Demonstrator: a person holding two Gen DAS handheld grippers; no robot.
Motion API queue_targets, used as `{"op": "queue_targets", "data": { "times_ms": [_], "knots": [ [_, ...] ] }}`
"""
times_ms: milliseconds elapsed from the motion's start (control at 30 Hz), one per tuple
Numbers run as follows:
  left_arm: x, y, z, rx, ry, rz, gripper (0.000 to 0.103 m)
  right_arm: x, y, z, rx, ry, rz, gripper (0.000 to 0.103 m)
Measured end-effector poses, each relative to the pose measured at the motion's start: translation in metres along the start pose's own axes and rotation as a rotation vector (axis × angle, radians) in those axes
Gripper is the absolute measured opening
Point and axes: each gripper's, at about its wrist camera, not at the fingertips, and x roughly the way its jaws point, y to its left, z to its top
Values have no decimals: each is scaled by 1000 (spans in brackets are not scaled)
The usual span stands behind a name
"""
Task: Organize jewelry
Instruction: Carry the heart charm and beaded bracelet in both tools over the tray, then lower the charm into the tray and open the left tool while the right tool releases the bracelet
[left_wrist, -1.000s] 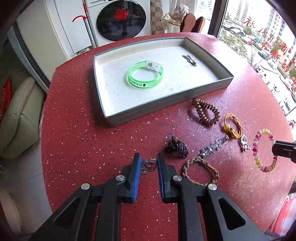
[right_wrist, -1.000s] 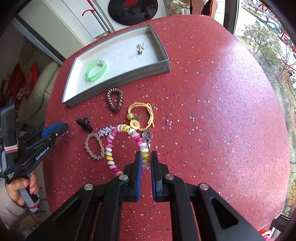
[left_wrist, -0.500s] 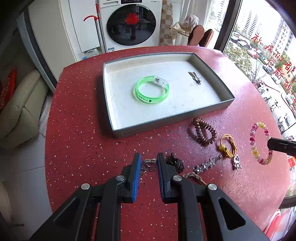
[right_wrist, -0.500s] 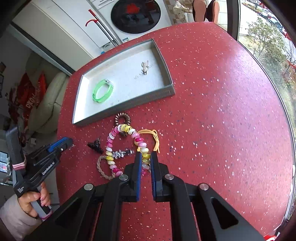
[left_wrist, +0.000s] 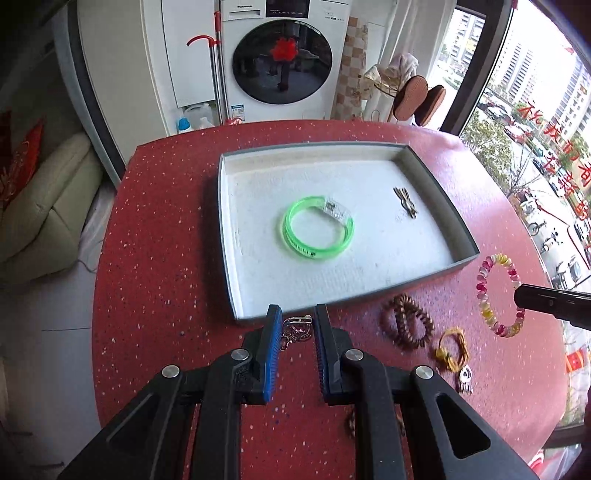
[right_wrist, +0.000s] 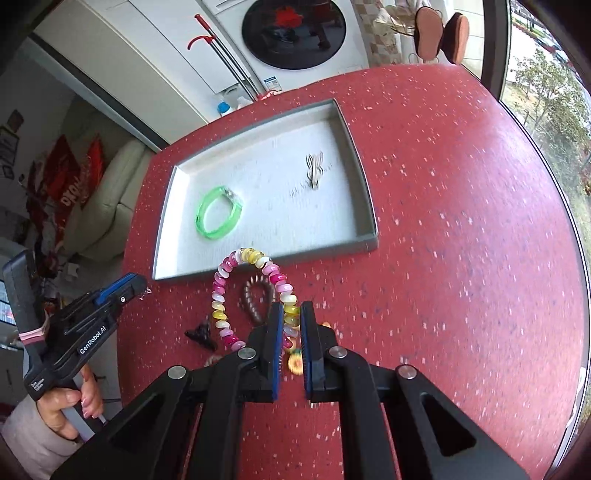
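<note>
Left wrist view: grey tray (left_wrist: 436, 177) at twelve o'clock, brown coil bracelet (left_wrist: 406, 326) at three; left gripper (left_wrist: 297, 328) jaws narrowly pinch a metal chain (left_wrist: 295, 330), right gripper (right_wrist: 291, 325) clamps the beaded bracelet (right_wrist: 221, 291).

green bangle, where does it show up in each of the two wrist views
Left wrist view: the green bangle lies near the picture's middle, flat on the white floor of the grey tray, left of the small metal clip.
Right wrist view: the bangle is left of centre, in the tray's left part.
Shared landmark: the washing machine door beyond the red table.
</note>
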Motion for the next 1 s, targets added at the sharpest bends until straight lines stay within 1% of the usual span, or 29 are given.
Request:
{"op": "queue_targets", "data": {
  "times_ms": [200, 400, 567, 700, 767, 900, 1000],
  "knots": [
    [17, -5, 28, -25, -11, -10, 36, 18, -2, 32, -27, 8, -9, 10],
    [49, -11, 46, -29, 25, -7, 36, 47, -7, 58, -19, 39, 1, 10],
    [74, -11, 47, -21, 75, 7, 36, 75, -9, 71, -23, 78, -1, 10],
    [94, -9, 44, -33, 136, 9, 36, 95, -11, 75, -26, 114, -15, 10],
    [99, -7, 43, -35, 151, 16, 36, 105, -13, 77, -30, 129, -25, 10],
    [112, -8, 46, -44, 164, 36, 36, 116, -16, 80, -33, 137, -55, 10],
    [118, -10, 50, -51, 154, 50, 36, 118, -15, 85, -40, 120, -74, 10]
  ]
}}
